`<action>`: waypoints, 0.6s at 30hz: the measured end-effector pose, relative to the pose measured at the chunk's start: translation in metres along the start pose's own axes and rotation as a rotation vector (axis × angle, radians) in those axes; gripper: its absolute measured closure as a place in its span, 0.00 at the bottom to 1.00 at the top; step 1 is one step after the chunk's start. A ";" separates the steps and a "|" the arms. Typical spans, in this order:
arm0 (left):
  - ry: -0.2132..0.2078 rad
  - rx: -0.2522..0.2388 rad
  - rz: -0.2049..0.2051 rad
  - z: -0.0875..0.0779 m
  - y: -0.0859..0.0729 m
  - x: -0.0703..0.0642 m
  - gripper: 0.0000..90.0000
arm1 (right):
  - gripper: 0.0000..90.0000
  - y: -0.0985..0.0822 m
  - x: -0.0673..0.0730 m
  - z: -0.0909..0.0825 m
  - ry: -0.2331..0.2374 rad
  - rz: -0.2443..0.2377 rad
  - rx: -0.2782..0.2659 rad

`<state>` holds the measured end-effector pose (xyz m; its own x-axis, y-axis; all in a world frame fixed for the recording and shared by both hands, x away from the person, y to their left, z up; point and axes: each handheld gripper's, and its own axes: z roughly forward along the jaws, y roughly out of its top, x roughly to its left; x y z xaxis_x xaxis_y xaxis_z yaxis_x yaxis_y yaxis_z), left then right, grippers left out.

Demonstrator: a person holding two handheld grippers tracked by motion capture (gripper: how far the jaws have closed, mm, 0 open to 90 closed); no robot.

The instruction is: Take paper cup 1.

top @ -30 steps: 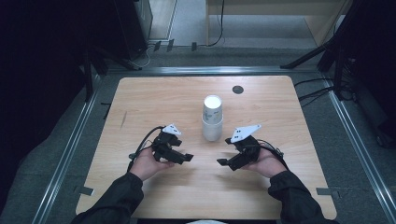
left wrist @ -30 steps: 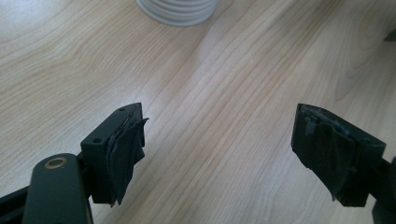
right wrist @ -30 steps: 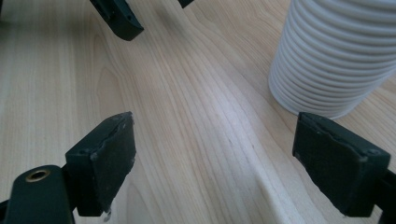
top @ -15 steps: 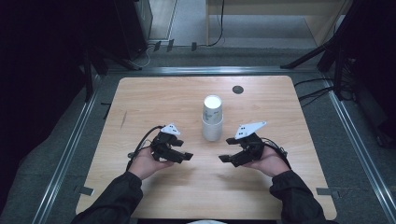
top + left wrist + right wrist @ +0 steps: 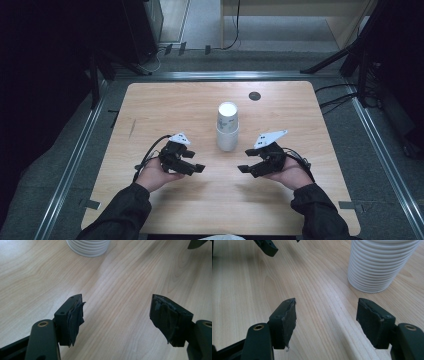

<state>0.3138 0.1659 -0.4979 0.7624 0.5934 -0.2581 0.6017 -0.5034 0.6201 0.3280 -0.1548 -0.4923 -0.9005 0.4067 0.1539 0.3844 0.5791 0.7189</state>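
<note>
Wooden table [image 5: 165,107], plain white unlabelled stack of cups [image 5: 227,126]

this looks like a lab or test room set up for recording, not a home. the light wooden bench [image 5: 200,105] stands alone on grey carpet, framed on three sides by metal rails [image 5: 70,165] laid on the floor. beyond the bench, far from the left hand-held gripper [image 5: 194,169] and right hand-held gripper [image 5: 246,169], black stand legs [image 5: 332,62] and cables [image 5: 235,30] run across the floor, and a pale wooden cabinet [image 5: 295,15] stands at the back. the surroundings to either side are dark. a small round black fitting [image 5: 254,95] sits in the benchtop beyond the right hand-held gripper.
</note>
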 end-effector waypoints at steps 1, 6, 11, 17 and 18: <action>0.000 0.002 0.009 -0.001 0.000 -0.001 0.31 | 0.36 0.000 0.000 -0.002 -0.003 0.001 -0.003; -0.004 0.006 0.024 0.000 0.001 -0.003 0.30 | 0.35 0.002 -0.002 -0.010 0.006 0.025 -0.030; -0.014 0.001 0.029 -0.001 0.003 -0.002 0.30 | 0.36 0.004 -0.004 -0.012 0.006 0.041 -0.017; -0.019 -0.011 0.036 -0.006 0.005 0.002 0.28 | 0.42 0.011 -0.006 -0.016 0.027 0.039 0.020; -0.022 -0.023 0.031 -0.008 0.005 0.004 0.28 | 0.43 0.017 -0.008 -0.019 0.023 0.018 0.032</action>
<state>0.3180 0.1707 -0.4893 0.7861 0.5633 -0.2546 0.5719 -0.5065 0.6453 0.3377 -0.1619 -0.4688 -0.8978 0.4009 0.1823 0.4064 0.5945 0.6939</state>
